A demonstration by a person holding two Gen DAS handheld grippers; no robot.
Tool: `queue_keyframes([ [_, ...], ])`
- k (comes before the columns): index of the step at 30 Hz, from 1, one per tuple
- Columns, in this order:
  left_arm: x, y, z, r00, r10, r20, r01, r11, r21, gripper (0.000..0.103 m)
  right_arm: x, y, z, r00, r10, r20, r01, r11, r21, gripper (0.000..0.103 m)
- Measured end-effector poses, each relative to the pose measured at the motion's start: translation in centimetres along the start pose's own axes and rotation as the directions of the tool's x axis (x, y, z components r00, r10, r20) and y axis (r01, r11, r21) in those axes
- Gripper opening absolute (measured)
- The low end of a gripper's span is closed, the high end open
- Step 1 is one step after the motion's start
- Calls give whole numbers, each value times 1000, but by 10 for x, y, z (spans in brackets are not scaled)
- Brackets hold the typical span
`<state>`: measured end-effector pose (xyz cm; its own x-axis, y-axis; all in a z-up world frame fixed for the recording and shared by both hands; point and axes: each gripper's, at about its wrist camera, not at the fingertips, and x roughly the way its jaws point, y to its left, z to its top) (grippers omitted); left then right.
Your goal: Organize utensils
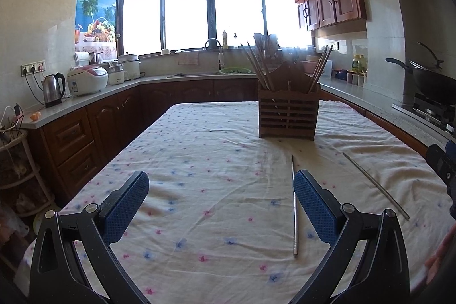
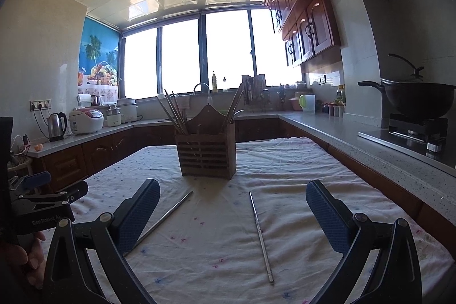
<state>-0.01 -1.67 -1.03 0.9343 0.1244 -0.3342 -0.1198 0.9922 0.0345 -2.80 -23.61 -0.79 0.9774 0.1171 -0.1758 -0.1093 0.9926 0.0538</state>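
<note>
My left claw [image 1: 221, 200] and right claw [image 2: 232, 208] both gape wide, empty. Two thin metal chopsticks [image 2: 260, 237] lie on wrinkled floral cloth [image 1: 199, 161]; slatted wooden holder [image 2: 206, 154] beyond.

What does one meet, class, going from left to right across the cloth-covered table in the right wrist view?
Left black gripper → left metal chopstick → slatted wooden utensil holder → right metal chopstick → right blue-padded finger of the right gripper.
</note>
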Motion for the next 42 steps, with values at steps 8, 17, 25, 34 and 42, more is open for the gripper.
queue_keyframes([
  [8, 2, -2, 0, 1000, -8, -16, 9, 1000, 8, 103, 2, -1, -3, 1000, 9, -25, -8, 1000, 12, 103],
  [17, 0, -3, 0, 1000, -12, -11, 12, 1000, 12, 103, 5, -3, -4, 998, 17, -53, -15, 999, 40, 103],
  [25, 1, -4, 0, 1000, -16, -16, 16, 1000, 17, 103, 6, -3, -5, 998, 23, -60, -20, 999, 41, 103],
  [34, 2, -6, -1, 1000, -18, -24, 19, 1000, 16, 103, 7, -3, -6, 997, 27, -67, -24, 999, 45, 103],
  [42, 4, -6, -1, 999, -18, -28, 19, 1000, 23, 103, 7, -2, -7, 997, 28, -69, -25, 999, 47, 103],
])
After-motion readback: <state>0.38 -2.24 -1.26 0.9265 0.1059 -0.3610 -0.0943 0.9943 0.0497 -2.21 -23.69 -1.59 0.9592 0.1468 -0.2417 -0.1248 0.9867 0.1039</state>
